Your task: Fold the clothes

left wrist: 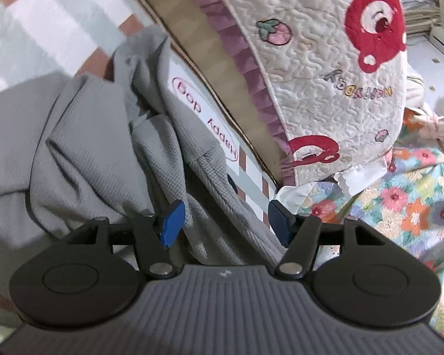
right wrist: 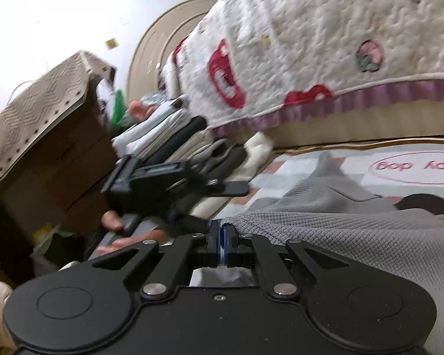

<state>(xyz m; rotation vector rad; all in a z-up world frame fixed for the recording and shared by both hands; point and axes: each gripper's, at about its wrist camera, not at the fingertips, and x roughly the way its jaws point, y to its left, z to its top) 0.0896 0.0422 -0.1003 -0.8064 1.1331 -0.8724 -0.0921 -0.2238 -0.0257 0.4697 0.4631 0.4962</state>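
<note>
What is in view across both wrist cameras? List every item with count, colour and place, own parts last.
grey garment: one, grey knit, crumpled on the mat beside the bed.
floor mat: one, pale checks with pink "Happy dog" lettering, under the garment.
quilt: one, cream with red prints and a purple ruffle, hanging over the bed edge.
floral fabric: one, multicoloured flowers, right of the mat.
cabinet: one, brown with a beige patterned cover, left in the right wrist view.
folded clothes: a stack, white, grey and dark, count unclear, between cabinet and bed.
left hand-held gripper: one, black with blue pads, open above the garment.
right hand-held gripper: one, black, shut at the garment's edge.
</note>
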